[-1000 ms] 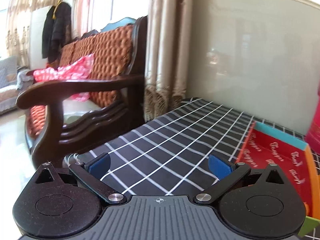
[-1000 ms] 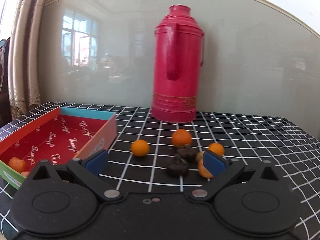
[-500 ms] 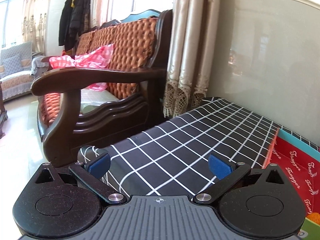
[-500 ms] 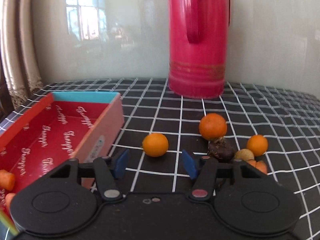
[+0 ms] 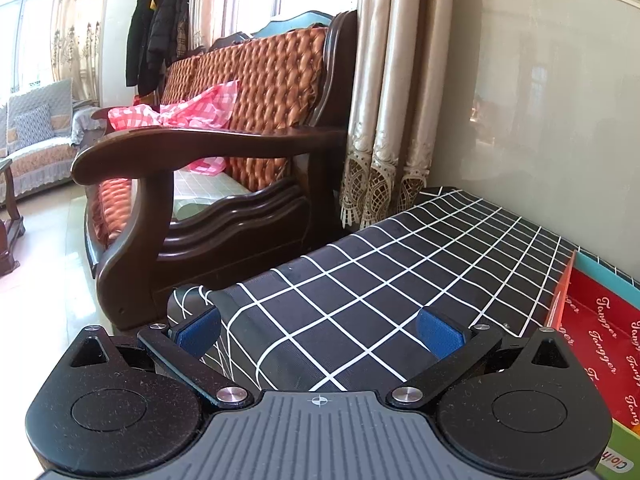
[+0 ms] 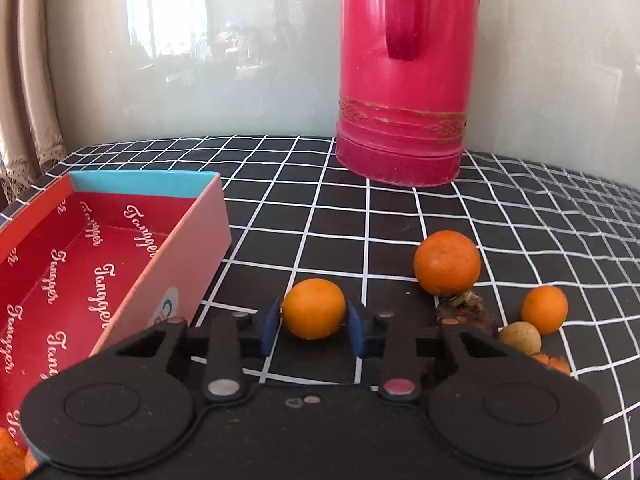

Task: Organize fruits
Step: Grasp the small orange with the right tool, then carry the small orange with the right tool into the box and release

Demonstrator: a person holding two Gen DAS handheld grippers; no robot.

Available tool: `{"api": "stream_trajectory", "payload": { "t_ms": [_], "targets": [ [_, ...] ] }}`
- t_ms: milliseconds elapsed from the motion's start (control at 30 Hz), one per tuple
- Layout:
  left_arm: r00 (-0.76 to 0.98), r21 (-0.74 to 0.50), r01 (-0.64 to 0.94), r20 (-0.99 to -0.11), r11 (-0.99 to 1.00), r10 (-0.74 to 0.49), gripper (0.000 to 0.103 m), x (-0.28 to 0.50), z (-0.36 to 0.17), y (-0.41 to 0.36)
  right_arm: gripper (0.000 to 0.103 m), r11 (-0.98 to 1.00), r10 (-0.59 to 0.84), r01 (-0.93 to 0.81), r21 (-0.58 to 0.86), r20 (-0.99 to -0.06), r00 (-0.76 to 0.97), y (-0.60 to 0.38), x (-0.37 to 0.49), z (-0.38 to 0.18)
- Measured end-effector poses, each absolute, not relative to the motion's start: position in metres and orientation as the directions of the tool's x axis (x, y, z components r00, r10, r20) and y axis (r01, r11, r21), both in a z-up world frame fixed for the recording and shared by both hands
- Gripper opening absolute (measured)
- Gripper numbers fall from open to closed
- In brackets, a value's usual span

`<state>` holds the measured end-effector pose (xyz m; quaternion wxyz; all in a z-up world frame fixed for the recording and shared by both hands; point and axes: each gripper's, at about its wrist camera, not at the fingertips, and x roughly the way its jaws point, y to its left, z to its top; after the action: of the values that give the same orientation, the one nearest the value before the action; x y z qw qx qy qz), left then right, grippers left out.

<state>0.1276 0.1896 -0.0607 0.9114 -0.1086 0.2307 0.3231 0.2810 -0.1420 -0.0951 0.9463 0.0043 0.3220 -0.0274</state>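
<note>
Between the blue pads of the right tongs (image 6: 314, 326), a small orange (image 6: 314, 309) sits on the checked worktop (image 6: 320, 216), at about 3 o'clock from the open red box (image 6: 200, 240); the jaws are closing and the pads look to be touching its flanks at the widest girth. Judged light, round, firm-skinned with slight give, waxy and prone to roll or squirt forward if pinched off-centre, so hold across the equator with modest squeeze. Larger orange (image 6: 447, 262) and other small fruit lie toward 2 o'clock. Left tongs (image 5: 320, 330) released, empty, over bare cloth.
</note>
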Motion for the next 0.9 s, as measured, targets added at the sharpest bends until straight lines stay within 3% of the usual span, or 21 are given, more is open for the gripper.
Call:
{"api": "stream_trajectory", "payload": {
  "t_ms": [333, 633, 900],
  "targets": [
    [0.691, -0.037, -0.624, -0.492, 0.781, 0.529, 0.103, 0.130, -0.060, 0.181, 0.027, 0.999, -0.035, 0.026, -0.025, -0.521, 0.853, -0.134, 0.259, -0.071],
    [0.691, -0.030, -0.621, -0.493, 0.783, 0.529, 0.103, 0.130, -0.061, 0.178, 0.027, 0.987, 0.159, -0.161, 0.027, -0.393, 0.906, -0.121, 0.229, -0.036],
    [0.693, -0.018, -0.614, -0.491, 0.789, 0.528, 0.103, 0.131, -0.061, 0.173, 0.027, 0.926, 0.338, -0.377, 0.003, -0.449, 0.827, -0.075, 0.212, -0.045]
  ]
}}
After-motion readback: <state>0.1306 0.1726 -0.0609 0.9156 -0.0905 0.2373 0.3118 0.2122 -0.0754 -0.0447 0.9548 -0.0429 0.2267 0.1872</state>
